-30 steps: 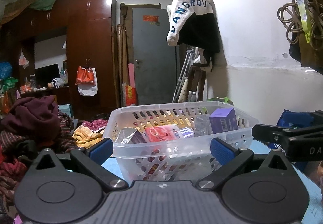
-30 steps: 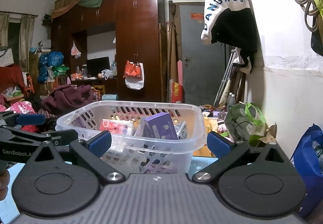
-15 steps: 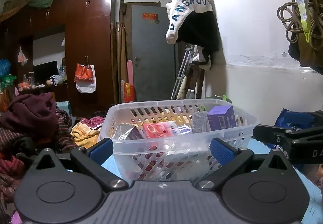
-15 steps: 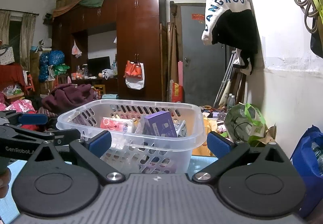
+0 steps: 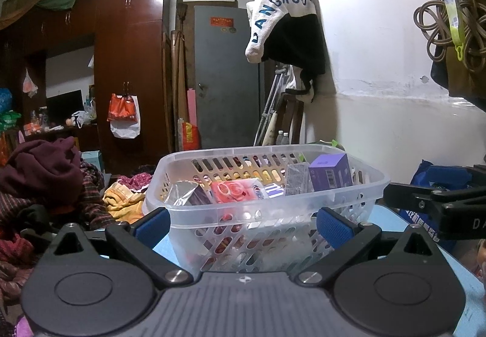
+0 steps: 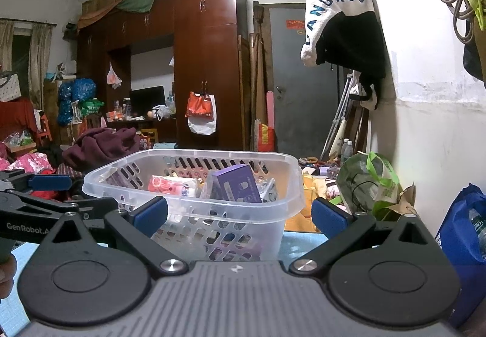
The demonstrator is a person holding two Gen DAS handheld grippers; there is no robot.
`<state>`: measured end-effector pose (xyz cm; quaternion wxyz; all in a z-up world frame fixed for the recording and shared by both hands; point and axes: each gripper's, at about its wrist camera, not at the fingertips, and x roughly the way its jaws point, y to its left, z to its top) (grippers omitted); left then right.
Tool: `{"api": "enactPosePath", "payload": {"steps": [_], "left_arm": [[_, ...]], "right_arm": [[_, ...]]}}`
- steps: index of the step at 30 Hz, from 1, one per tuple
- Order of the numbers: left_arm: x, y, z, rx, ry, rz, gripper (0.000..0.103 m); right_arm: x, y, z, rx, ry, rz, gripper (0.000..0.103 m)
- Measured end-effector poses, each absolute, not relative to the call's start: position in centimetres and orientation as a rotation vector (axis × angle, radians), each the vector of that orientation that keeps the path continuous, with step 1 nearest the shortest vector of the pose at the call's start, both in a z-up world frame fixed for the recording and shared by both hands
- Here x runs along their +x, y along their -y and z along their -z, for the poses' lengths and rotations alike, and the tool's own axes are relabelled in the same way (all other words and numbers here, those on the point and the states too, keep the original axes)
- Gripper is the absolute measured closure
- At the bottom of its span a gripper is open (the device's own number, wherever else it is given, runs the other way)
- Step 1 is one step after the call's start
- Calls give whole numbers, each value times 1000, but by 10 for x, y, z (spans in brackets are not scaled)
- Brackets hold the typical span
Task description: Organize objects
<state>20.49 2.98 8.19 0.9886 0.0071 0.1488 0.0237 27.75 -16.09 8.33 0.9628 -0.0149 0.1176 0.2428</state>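
A: Where does the basket sit, and how much room is there around it?

B: The clear plastic basket (image 5: 267, 206) stands on a light blue table (image 6: 296, 246). Seen from the right wrist, the table's far edge shows just behind the basket's right corner, so the basket is near that edge. The left gripper (image 5: 241, 223) faces its near wall with jaws spread wide, nothing between them, one blue pad (image 5: 331, 226) level with the basket's lower wall.

A: And the other tool?

B: The right gripper (image 6: 238, 214) is also spread wide and empty, pointing at the basket's right half. Each gripper shows at the side of the other's view, so they flank the basket close together.

A: What is inside?

B: A purple box (image 5: 331, 174) standing toward the right end, a pink packet (image 5: 232, 191) lying in the middle, and a silver pouch (image 5: 182, 192) at the left (other small wrappers are too blurred to name).

A: What crowds the surroundings?

B: A heap of clothes (image 5: 45, 173) to the left, a green bag (image 6: 367, 182) and a blue bag (image 6: 461, 233) to the right by the white wall (image 5: 395, 112), and a wardrobe (image 6: 203, 63) and grey door (image 5: 226, 76) well behind.
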Motion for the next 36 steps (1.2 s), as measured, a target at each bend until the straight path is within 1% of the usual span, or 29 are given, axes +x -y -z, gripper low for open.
{"api": "enactPosePath", "payload": {"steps": [36], "left_arm": [[207,-31,-84,4,-303,-62,0]], "right_arm": [[277,164,-80,-28,-241,-490,0]]}}
